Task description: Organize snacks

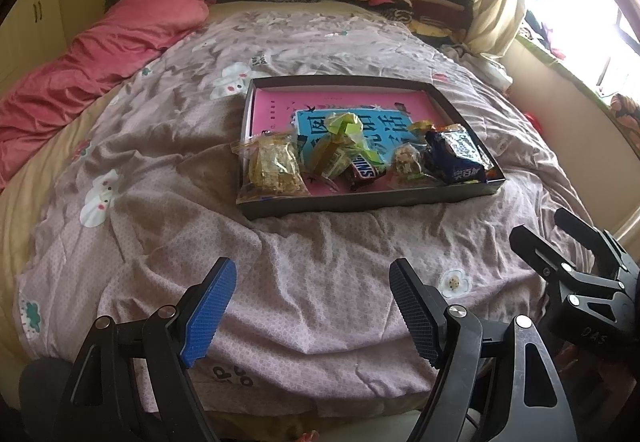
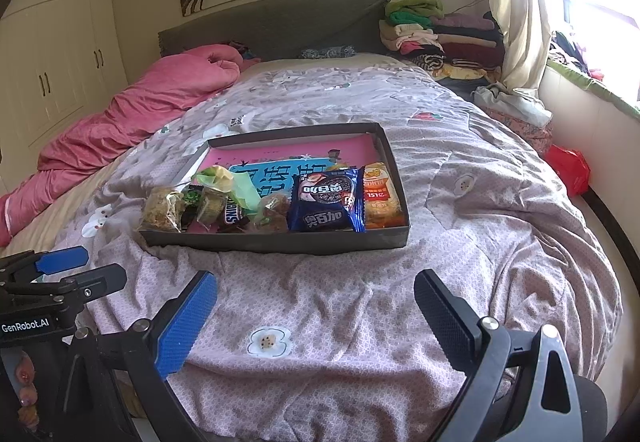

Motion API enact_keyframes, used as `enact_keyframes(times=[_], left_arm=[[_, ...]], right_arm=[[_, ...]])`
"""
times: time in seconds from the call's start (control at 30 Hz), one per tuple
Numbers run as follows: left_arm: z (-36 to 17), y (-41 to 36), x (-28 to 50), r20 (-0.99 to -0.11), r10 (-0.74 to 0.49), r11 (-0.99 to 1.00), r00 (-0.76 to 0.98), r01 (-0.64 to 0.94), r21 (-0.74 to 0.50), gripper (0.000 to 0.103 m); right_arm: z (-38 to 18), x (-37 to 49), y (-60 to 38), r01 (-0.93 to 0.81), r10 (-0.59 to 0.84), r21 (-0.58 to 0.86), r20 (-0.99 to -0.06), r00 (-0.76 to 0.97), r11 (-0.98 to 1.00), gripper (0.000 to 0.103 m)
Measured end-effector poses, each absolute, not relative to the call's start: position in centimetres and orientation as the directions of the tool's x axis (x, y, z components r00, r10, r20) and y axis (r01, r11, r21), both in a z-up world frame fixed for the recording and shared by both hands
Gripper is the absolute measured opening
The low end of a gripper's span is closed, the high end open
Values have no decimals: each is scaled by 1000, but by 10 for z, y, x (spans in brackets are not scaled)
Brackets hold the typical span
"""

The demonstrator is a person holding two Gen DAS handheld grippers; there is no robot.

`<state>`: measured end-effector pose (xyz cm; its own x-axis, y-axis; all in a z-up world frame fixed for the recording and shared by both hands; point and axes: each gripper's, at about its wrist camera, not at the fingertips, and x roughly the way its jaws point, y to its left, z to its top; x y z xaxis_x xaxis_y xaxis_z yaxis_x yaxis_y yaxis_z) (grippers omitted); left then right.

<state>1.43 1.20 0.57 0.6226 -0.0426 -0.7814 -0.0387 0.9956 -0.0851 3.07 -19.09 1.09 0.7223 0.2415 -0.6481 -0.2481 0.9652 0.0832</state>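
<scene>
A dark shallow box [image 1: 360,202] [image 2: 280,242] sits on the bed with a pink and blue book inside. Several snacks lie along its near side: a clear pack of oat bars [image 1: 274,166] [image 2: 164,210], a Snickers bar [image 1: 365,171] [image 2: 234,216], a blue cookie pack [image 1: 456,158] [image 2: 326,202] and an orange pack [image 2: 382,198]. My left gripper [image 1: 312,310] is open and empty over the quilt, short of the box. My right gripper [image 2: 316,322] is open and empty, also short of the box. It also shows at the right edge of the left wrist view [image 1: 560,242].
A floral quilt [image 1: 320,282] covers the bed. A pink duvet [image 1: 100,54] lies at the left. Folded clothes [image 2: 440,42] are stacked by the headboard. A curtain and a bright window are at the right. A red bag [image 2: 568,168] lies beside the bed.
</scene>
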Motion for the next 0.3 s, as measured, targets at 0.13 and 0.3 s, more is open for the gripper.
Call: enact_keyframes(times=[0.13, 0.3], left_arm=[[4, 18, 17, -780, -46, 994, 623, -52, -100, 80], [4, 40, 27, -762, -30, 990, 646, -86, -111, 80]], right_arm=[[10, 33, -193, -245, 240, 85, -652, 719, 966, 100], [7, 41, -203, -226, 242, 110, -648, 722, 968, 102]])
